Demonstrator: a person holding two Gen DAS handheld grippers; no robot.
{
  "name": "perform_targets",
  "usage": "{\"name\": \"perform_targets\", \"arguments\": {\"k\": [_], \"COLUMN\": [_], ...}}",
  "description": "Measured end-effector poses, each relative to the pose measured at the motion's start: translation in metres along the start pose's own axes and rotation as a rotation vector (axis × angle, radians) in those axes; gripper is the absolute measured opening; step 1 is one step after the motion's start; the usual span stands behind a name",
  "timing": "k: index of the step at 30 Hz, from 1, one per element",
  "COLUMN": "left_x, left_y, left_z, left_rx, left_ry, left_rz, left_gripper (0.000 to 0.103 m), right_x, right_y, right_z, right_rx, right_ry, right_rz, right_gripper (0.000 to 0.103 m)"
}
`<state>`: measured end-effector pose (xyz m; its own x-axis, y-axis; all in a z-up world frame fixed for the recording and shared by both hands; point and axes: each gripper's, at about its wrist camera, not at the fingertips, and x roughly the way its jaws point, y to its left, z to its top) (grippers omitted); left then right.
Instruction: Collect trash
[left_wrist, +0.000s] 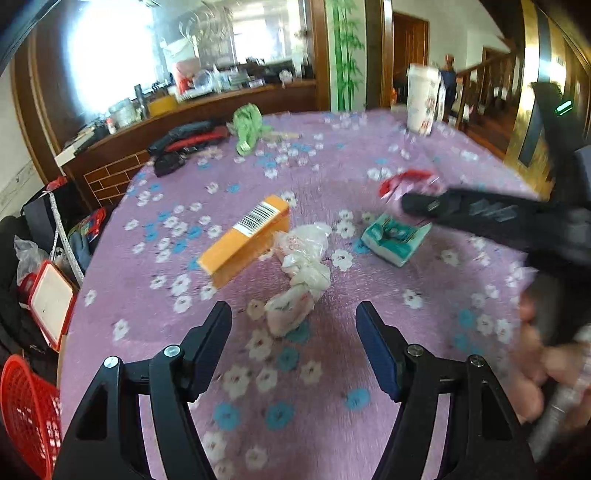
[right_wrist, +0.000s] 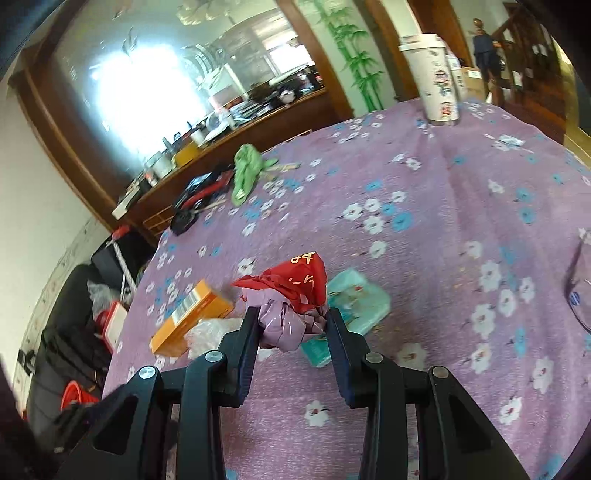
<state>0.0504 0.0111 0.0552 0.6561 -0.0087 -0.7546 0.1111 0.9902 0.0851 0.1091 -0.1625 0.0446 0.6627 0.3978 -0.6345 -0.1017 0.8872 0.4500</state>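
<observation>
Clamped on a crumpled red-and-mauve plastic wrapper (right_wrist: 291, 299) lifted just above the flowered purple tablecloth (right_wrist: 443, 229), the right gripper (right_wrist: 290, 325) should hold firmly while the left gripper (left_wrist: 293, 332), jaws spread, takes the knotted white plastic bag (left_wrist: 301, 266).
</observation>
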Motion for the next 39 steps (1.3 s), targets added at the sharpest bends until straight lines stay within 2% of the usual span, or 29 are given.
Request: {"name": "perform_targets", "arguments": {"k": [3,6,8,10,13,19,23,30,39], "left_x": [0.025,0.04,0.048,0.057,0.064,0.038,0.004,-0.018,-0.013], "left_y": [-0.003,-0.008,-0.012,-0.013,-0.007,0.008,0.022,0.053,0.077], "left_z": [0.003,0.008,0.011,0.013,0.012,-0.001,-0.018,-0.028,-0.03], "left_rx": [0.01,0.015,0.021,0.017,-0.008,-0.064,-0.101,-0.181,-0.25], "left_ry": [0.042,0.047,0.047,0.059,0.064,0.007,-0.101,-0.246,-0.238], "left_rz": [-0.003,-0.006,-0.013,-0.013,-0.028,-0.08,-0.061,0.09,0.129], "left_gripper": [0.068,0.065,0.058,0.039,0.033,0.032,0.032,0.032,0.032], "right_x": [-0.003,-0.006,-0.007,-0.008,-0.007,-0.004,-0.001,0.006,0.009], "right_y": [-0.005,-0.005,-0.002,-0.001,-0.001,0.01,0.026,0.055,0.078], "right_z": [0.003,0.004,0.005,0.004,0.004,-0.002,-0.01,-0.03,-0.046], "right_rx": [0.021,0.019,0.008,-0.002,-0.007,-0.058,-0.122,-0.256,-0.36], "right_ry": [-0.007,-0.013,-0.022,-0.026,-0.024,-0.011,0.006,0.026,0.03], "right_rz": [-0.002,0.0,-0.007,-0.013,-0.016,-0.014,0.004,0.033,0.059], "right_gripper": [0.039,0.039,0.039,0.039,0.039,0.039,0.039,0.039,0.039]}}
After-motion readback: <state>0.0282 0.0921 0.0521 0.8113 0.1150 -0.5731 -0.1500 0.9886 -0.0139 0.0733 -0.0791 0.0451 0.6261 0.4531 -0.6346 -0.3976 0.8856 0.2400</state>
